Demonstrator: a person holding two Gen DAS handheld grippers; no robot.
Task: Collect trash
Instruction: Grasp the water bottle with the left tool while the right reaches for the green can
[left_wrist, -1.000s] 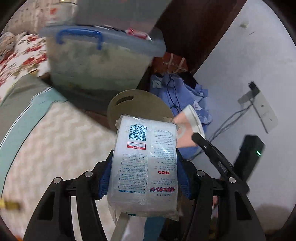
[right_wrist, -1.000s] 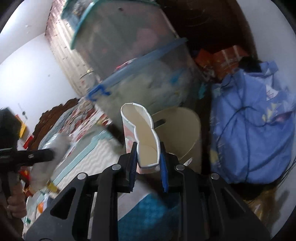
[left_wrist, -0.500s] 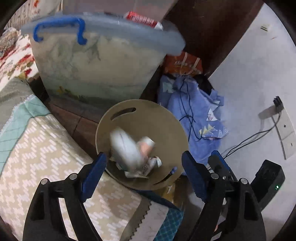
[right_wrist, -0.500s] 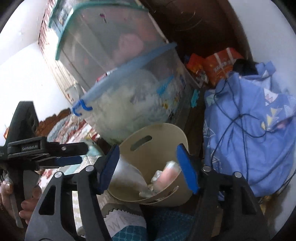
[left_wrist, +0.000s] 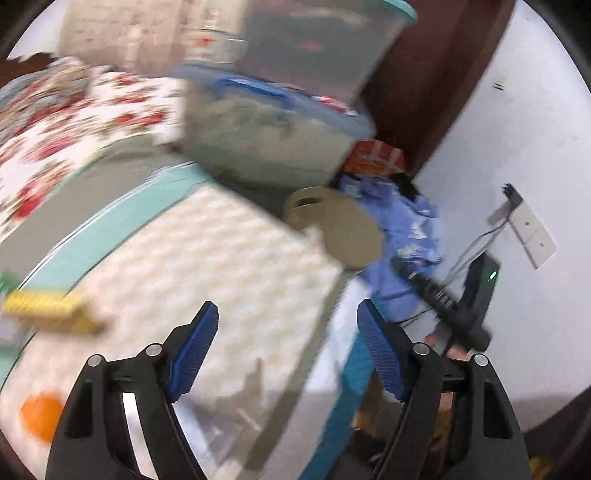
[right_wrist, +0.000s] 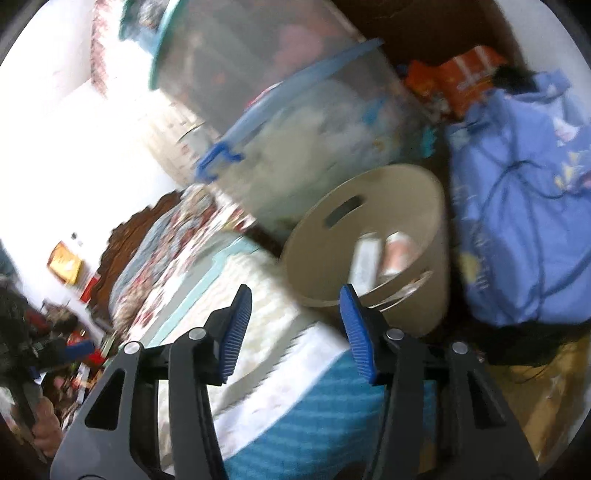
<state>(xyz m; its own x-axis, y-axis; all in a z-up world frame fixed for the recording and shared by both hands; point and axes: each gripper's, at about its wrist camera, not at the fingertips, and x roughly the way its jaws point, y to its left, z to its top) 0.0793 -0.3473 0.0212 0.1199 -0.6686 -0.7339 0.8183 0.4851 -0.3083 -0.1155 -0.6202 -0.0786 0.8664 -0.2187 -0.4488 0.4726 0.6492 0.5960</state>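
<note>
Both pieces of trash have left the claws since the earlier frames: the white packet and the pinkish paper cup now lie inside the tan bin, which stands on the floor against the corner of the bed. Left claw has swung away from over the bin and now hangs above the cream zigzag bedspread, the bin up and to its right; its jaws stand wide apart with nothing between them, having just eased inward a little. Right claw hovers just short of the bin's near rim, jaws apart and empty, also just narrowing. On the bedspread, toward the left of the left wrist view, lie a yellow box and an orange round thing, both blurred. Behind the bin stands a clear storage tub with a blue lid; a blue cloth bundle lies to the bin's right.
</note>
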